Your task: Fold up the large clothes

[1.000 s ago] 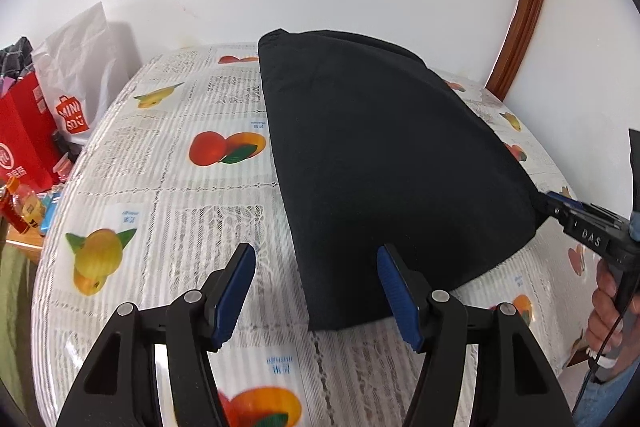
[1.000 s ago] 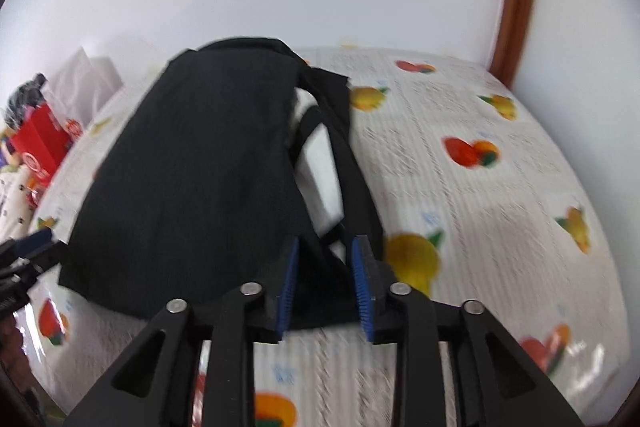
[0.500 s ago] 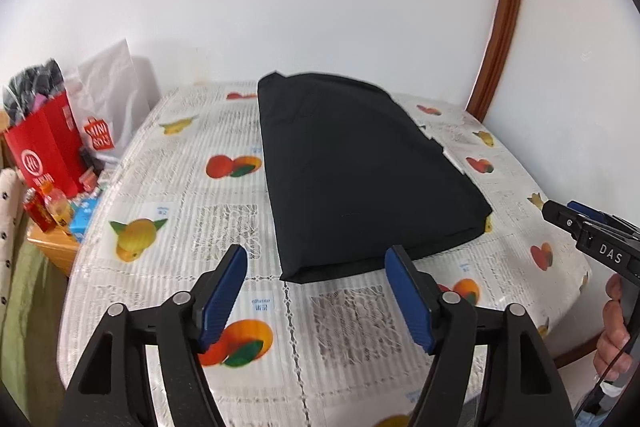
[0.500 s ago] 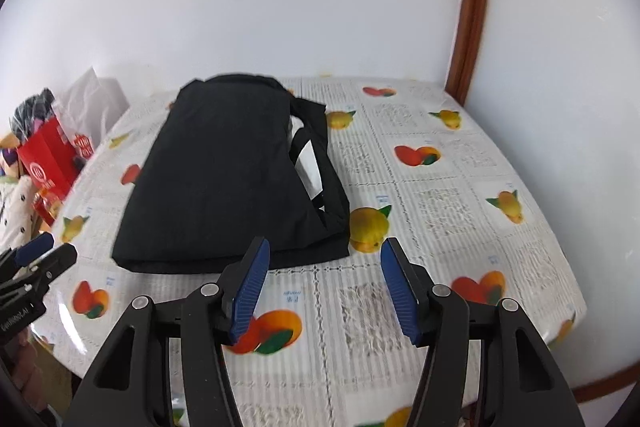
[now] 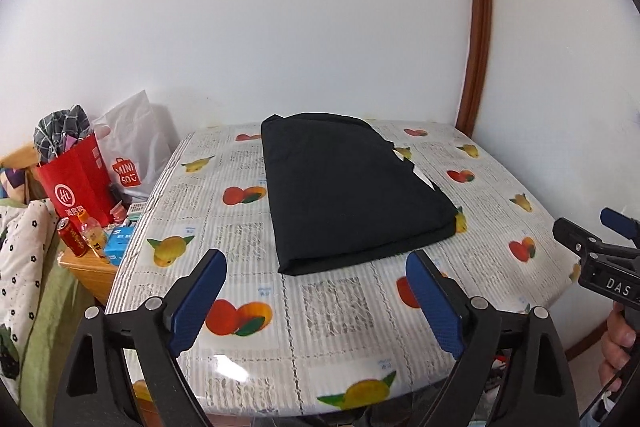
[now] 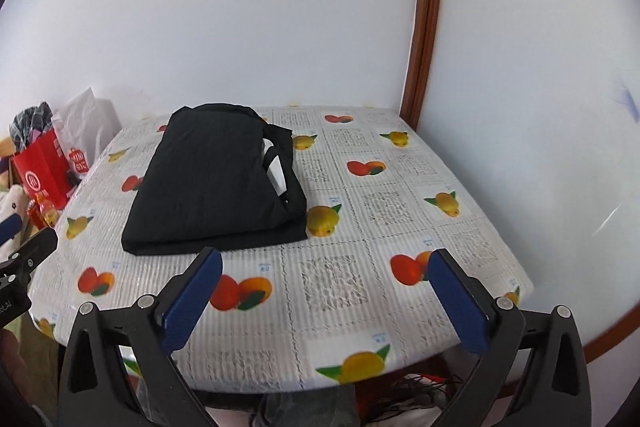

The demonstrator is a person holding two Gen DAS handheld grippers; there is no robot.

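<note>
A black garment lies folded into a flat rectangle on the fruit-print tablecloth; it also shows in the right wrist view, with white fabric peeking from its right edge. My left gripper is open and empty, held back above the table's near edge. My right gripper is open and empty, also back from the garment. Each gripper shows at the edge of the other's view: the right one and the left one.
A red shopping bag and a white Miniso bag stand left of the table, with a can and bottle on a low wooden stand. White walls and a brown door frame close the far side.
Both grippers pulled back and up from the garment. The right gripper, nearly closed at the garment's near edge a second ago, opened wide. The garment stays folded on the table.
</note>
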